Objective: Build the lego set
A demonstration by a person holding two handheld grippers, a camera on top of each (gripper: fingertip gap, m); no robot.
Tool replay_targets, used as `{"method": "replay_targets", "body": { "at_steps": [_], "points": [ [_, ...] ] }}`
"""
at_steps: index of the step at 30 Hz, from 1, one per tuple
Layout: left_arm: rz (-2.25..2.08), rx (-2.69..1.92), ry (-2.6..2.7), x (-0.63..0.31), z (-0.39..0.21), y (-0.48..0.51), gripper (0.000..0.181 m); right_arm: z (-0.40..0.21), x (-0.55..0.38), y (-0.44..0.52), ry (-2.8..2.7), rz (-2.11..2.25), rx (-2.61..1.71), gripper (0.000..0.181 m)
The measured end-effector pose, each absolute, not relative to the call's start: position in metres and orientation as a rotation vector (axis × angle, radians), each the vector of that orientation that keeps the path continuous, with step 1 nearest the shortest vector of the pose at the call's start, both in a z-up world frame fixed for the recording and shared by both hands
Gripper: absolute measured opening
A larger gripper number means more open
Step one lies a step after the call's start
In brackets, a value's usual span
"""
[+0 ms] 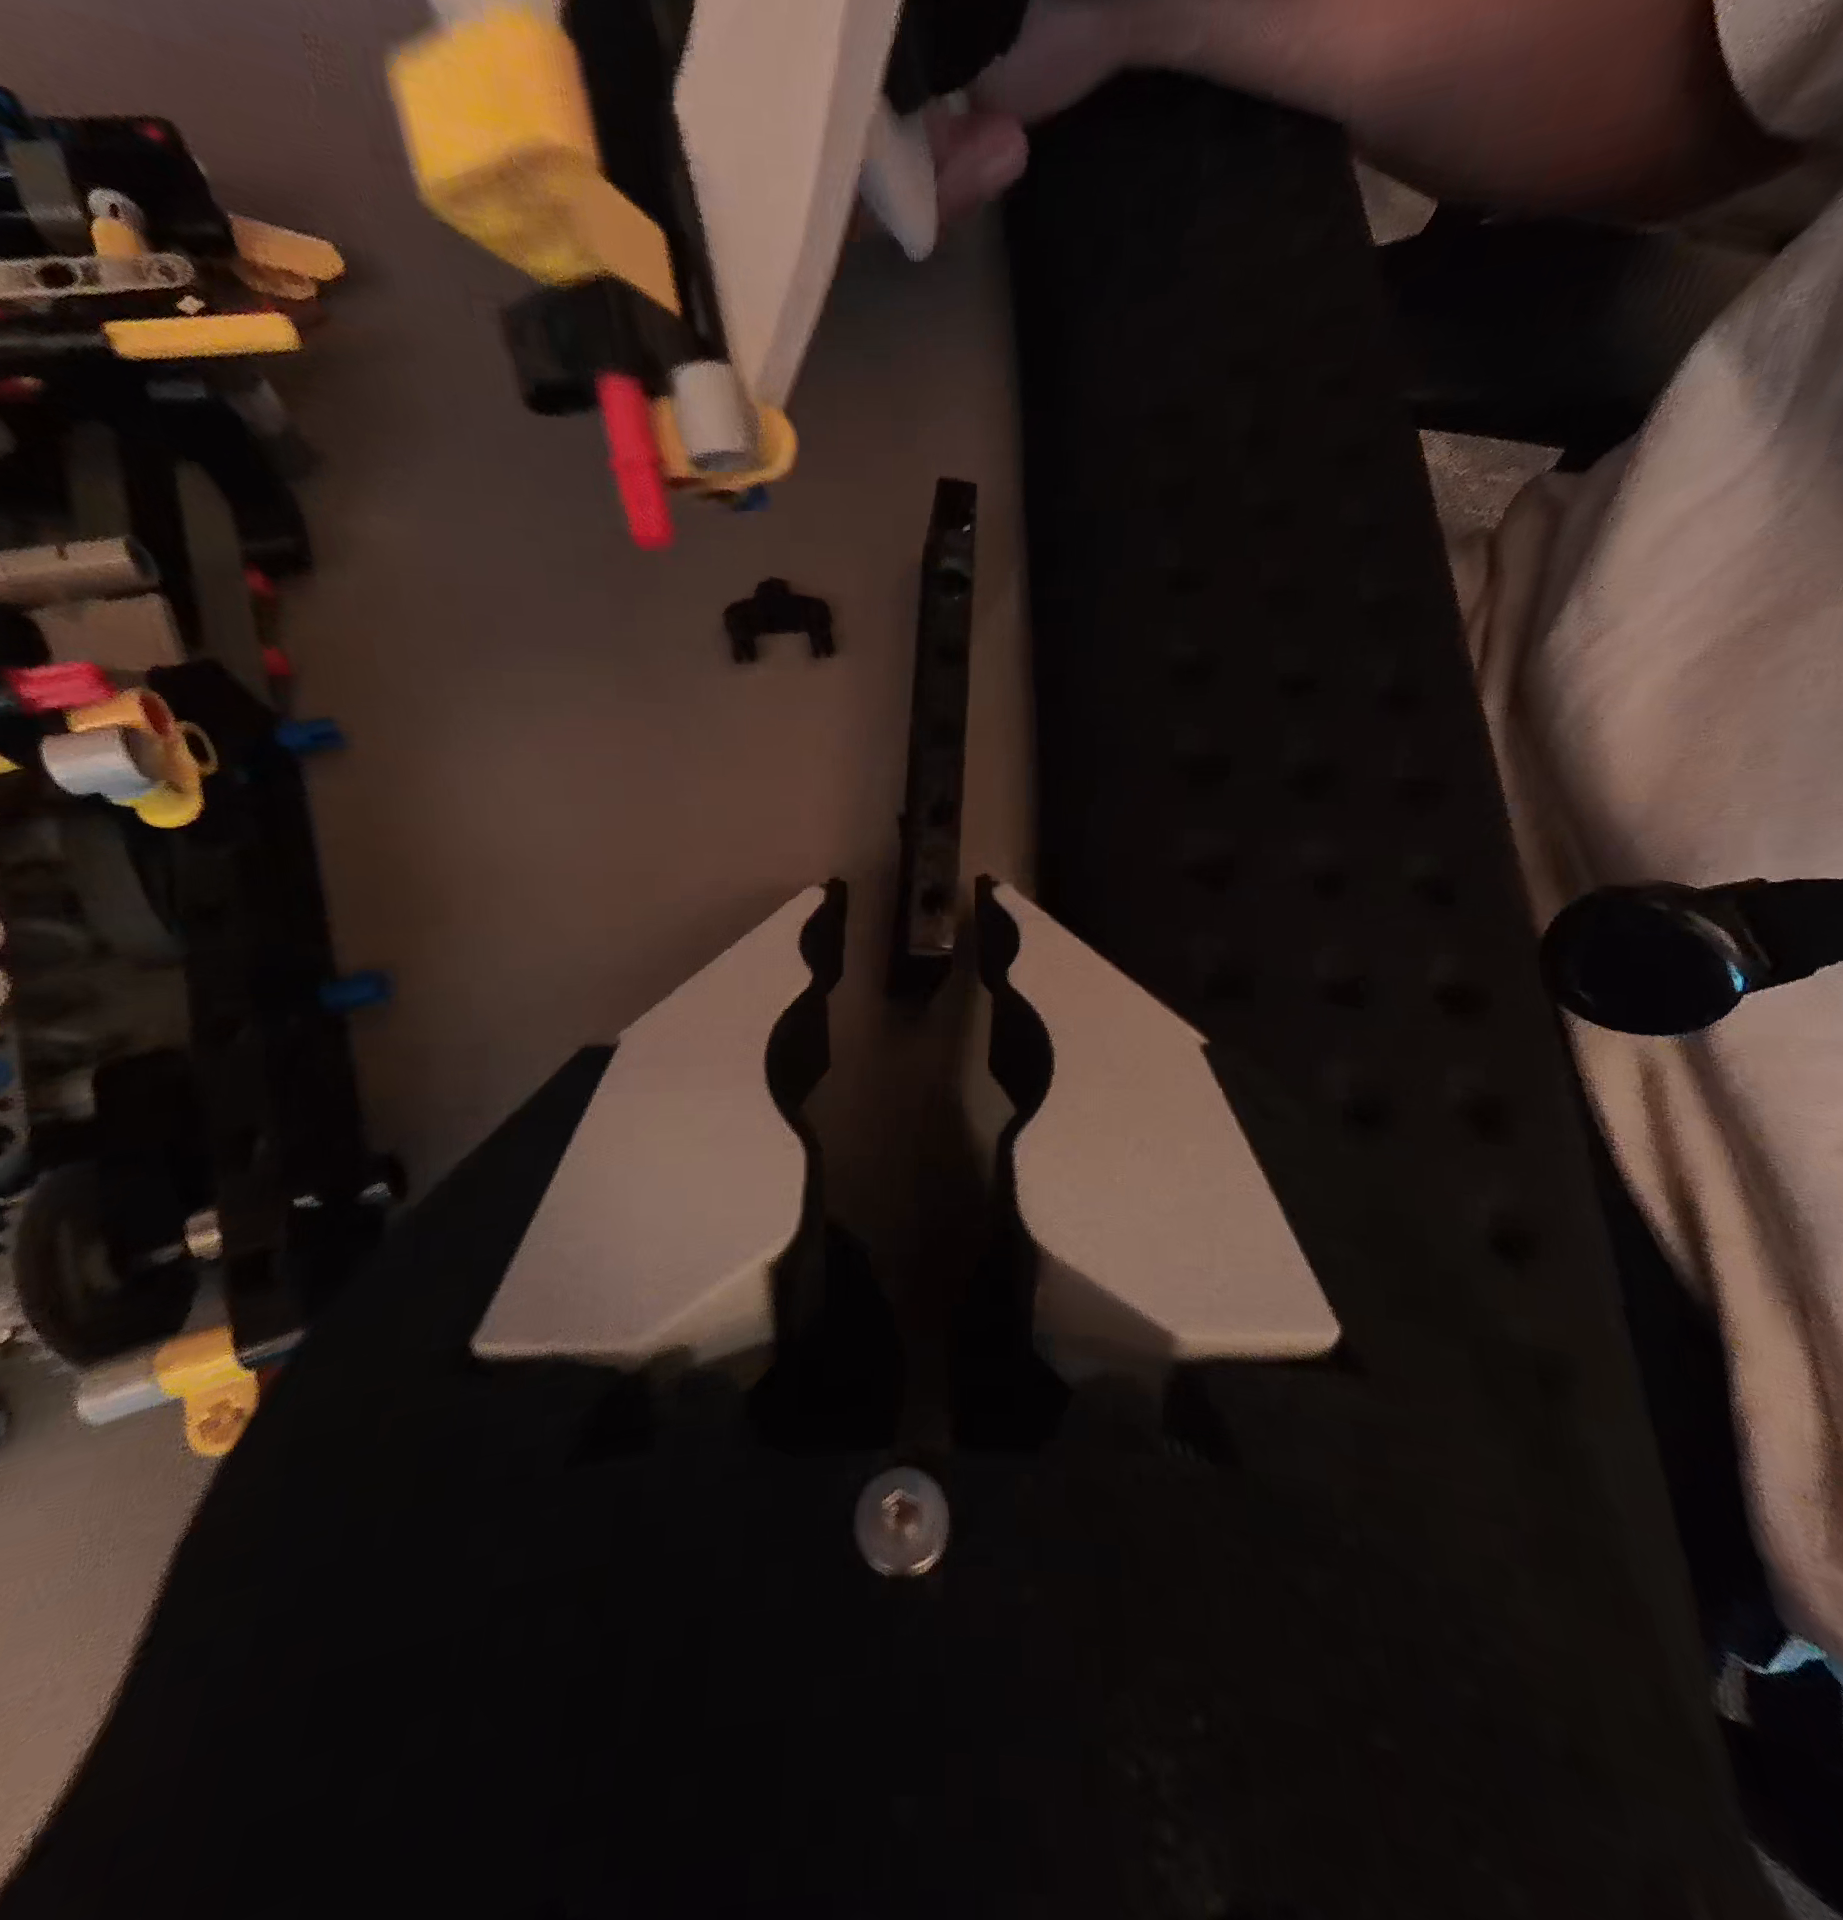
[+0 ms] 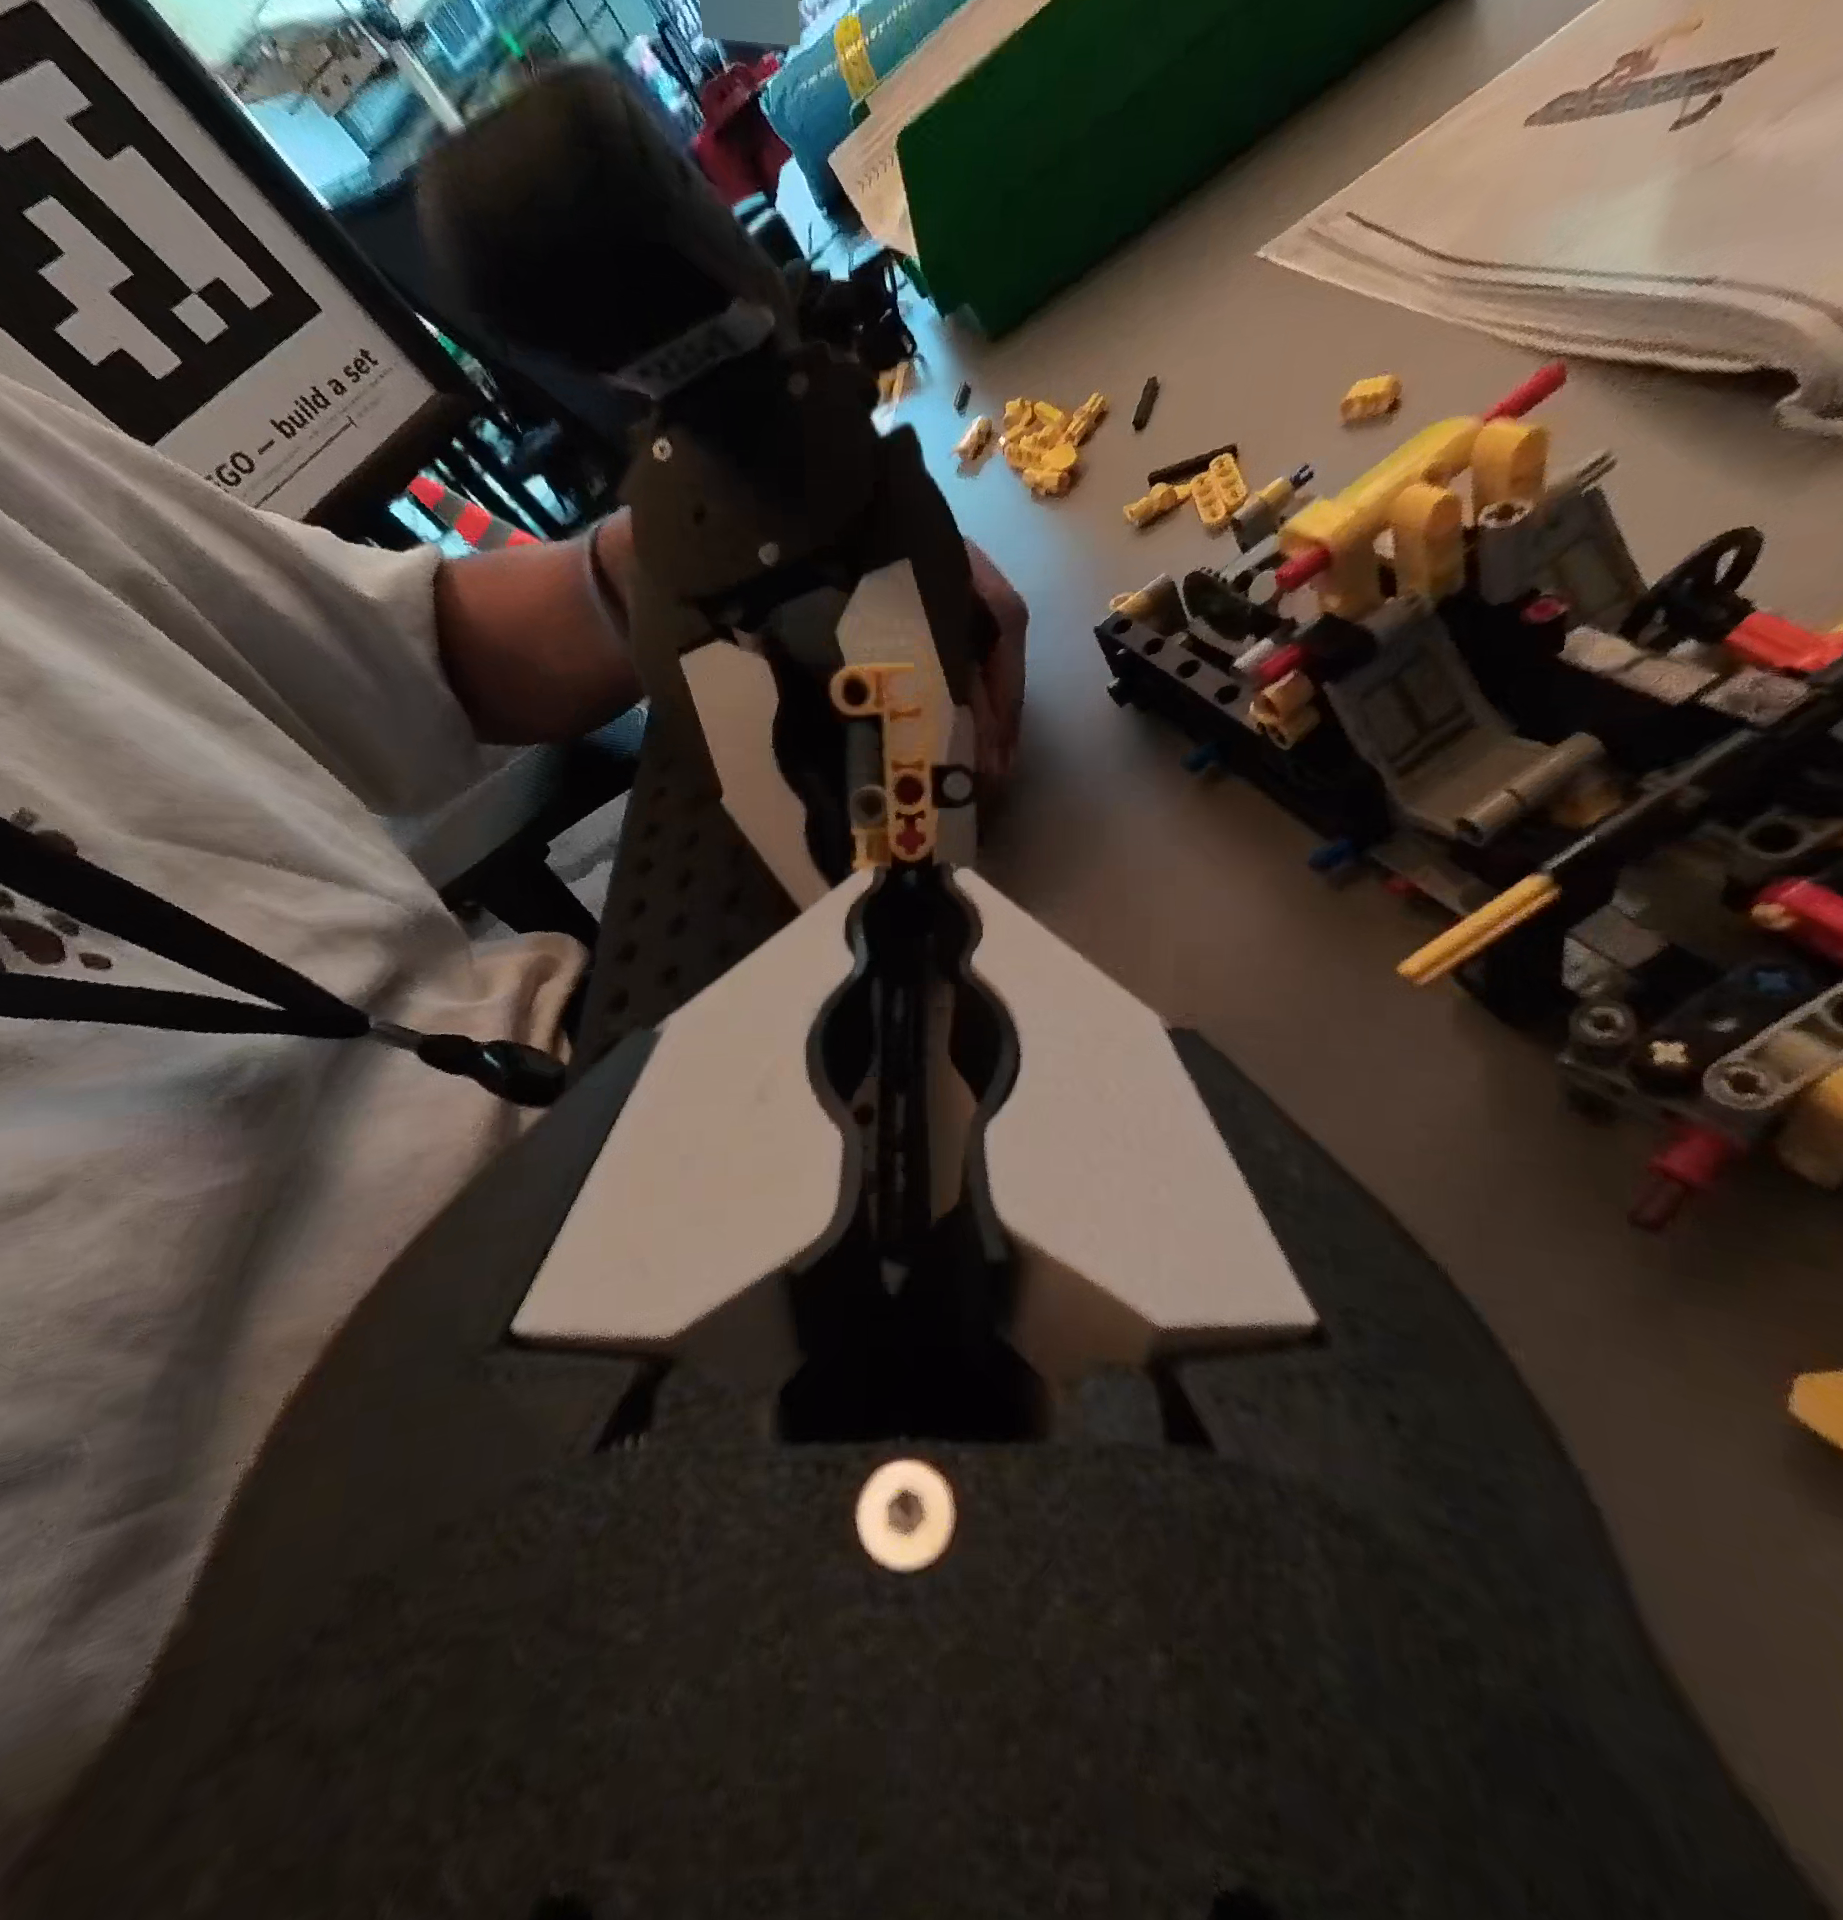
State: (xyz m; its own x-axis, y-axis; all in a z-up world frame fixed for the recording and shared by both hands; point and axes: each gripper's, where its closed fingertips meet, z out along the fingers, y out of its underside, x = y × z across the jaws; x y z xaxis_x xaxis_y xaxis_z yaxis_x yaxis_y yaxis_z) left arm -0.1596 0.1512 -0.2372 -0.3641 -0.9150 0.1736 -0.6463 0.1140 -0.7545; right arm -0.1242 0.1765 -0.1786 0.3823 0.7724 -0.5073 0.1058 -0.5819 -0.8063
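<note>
The left gripper (image 1: pixel 909 904) is hovering low over the grey bench (image 1: pixel 543 748), its jaws standing apart around the near end of a long black holed plastic beam (image 1: pixel 938 748); the pads are not touching it. The beam is lying on the bench, its long axis pointing straight away from the jaws, along the edge of a black perforated plate (image 1: pixel 1260 727). A small black clip piece (image 1: pixel 780 621) is lying just beyond, to the left.

The right gripper (image 2: pixel 909 873) is clamping a black beam with yellow, grey and red connectors (image 2: pixel 891 774), the long axis running along the fingers and the yellow end sticking out past the tips.

Farther off, a half-built black, grey and yellow vehicle chassis (image 2: pixel 1468 717) is sitting on the bench, with loose yellow pieces (image 2: pixel 1047 431) and a green box (image 2: pixel 1104 135) beyond.
</note>
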Motion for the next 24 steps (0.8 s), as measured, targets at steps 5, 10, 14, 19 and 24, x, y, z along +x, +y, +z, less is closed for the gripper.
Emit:
{"method": "replay_targets", "body": {
  "at_steps": [5,10,14,19,24],
  "points": [
    [-1.090,-1.539,2.045,-0.165,-0.238,0.159,0.008,-0.201,-0.125,0.154,-0.964,1.101,-2.039,0.007],
    [-1.515,-1.451,1.801,-0.161,-0.179,0.147,0.008,-0.203,-0.126,0.165,-0.947,1.013,-2.040,0.007],
    [-1.766,-1.401,1.485,-0.159,-0.129,0.159,0.008,-0.175,-0.139,0.160,-0.887,1.190,-1.921,0.007],
    [-1.857,-1.417,1.407,-0.167,-0.118,0.163,0.008,-0.137,-0.127,0.178,-0.678,1.213,-1.787,0.006],
    [-1.585,-1.536,1.538,-0.173,-0.143,0.164,0.008,-0.084,-0.115,0.170,-0.678,1.124,-1.564,0.006]
  ]
}}
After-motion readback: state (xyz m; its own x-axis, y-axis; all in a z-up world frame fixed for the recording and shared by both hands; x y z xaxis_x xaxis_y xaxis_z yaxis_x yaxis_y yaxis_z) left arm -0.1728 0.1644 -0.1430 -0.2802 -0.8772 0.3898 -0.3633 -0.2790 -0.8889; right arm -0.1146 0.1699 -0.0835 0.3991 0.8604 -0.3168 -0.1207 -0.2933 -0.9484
